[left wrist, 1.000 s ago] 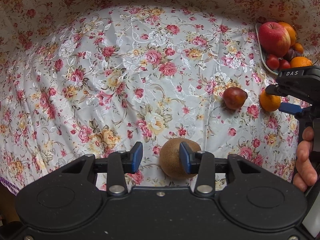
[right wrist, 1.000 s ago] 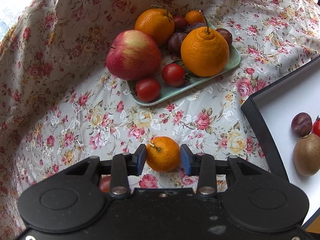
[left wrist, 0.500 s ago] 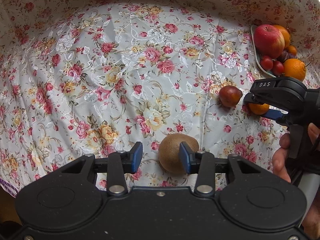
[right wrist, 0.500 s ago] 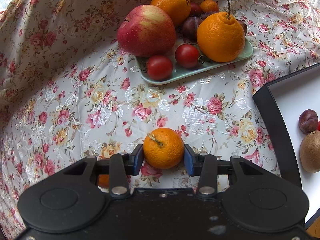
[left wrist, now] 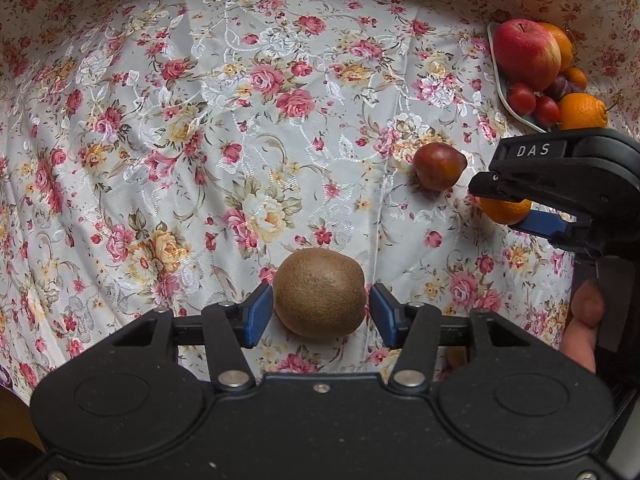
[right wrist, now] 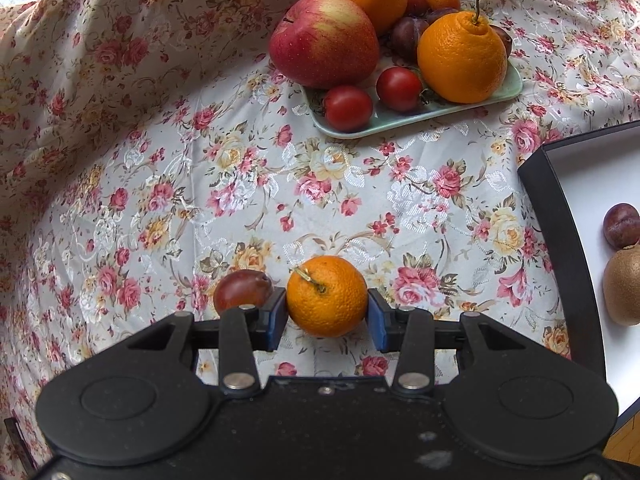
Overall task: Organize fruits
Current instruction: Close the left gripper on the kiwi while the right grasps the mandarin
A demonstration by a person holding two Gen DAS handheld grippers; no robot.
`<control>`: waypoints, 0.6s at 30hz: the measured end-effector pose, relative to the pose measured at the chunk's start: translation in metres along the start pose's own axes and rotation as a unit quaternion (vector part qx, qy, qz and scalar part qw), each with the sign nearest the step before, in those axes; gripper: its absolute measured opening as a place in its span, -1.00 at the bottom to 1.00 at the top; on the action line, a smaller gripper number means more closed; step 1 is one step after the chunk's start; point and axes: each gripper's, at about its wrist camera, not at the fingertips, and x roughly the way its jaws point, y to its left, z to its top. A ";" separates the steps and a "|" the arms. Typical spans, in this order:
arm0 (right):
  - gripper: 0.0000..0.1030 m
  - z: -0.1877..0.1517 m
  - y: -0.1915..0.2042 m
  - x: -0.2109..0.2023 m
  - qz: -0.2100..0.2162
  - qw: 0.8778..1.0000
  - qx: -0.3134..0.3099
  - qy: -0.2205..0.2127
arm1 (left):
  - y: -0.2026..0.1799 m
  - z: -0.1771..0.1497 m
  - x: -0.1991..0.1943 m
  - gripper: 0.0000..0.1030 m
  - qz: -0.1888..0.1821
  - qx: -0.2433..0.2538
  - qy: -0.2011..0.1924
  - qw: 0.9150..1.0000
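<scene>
A brown kiwi [left wrist: 320, 294] lies on the floral cloth between the fingers of my left gripper [left wrist: 320, 316], which is open around it; the left pad is close, the right pad stands apart. My right gripper [right wrist: 327, 316] is shut on a small mandarin [right wrist: 327, 295] and holds it above the cloth; it also shows in the left wrist view [left wrist: 505, 209]. A dark red plum [right wrist: 242, 291] lies on the cloth just left of the right gripper, also seen in the left wrist view [left wrist: 439, 165].
A pale green plate [right wrist: 420, 118] holds an apple [right wrist: 324, 40], oranges, plums and two tomatoes. A black-rimmed white tray [right wrist: 560, 220] at the right holds a plum [right wrist: 621, 226] and a kiwi [right wrist: 622, 286]. Floral cloth covers the table and rises behind.
My right gripper closed on the mandarin and lifted it back from the plate. My left gripper centred around the kiwi, which now sits between the fingers.
</scene>
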 end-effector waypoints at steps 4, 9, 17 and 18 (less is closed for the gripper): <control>-0.15 0.000 0.000 -0.004 -0.001 1.000 -0.014 0.002 | -0.004 -0.002 0.008 0.18 0.014 0.005 -0.002 1.000; -0.15 -0.005 0.001 -0.012 0.002 0.999 -0.033 0.007 | -0.007 -0.001 0.011 0.19 0.025 -0.001 -0.005 1.000; -0.15 -0.008 -0.004 -0.030 0.009 0.998 -0.055 0.001 | -0.013 0.000 0.021 0.19 0.051 -0.009 -0.007 0.999; -0.15 -0.009 -0.005 -0.031 0.009 0.998 -0.057 -0.001 | -0.015 0.000 0.023 0.19 0.055 -0.009 -0.007 0.998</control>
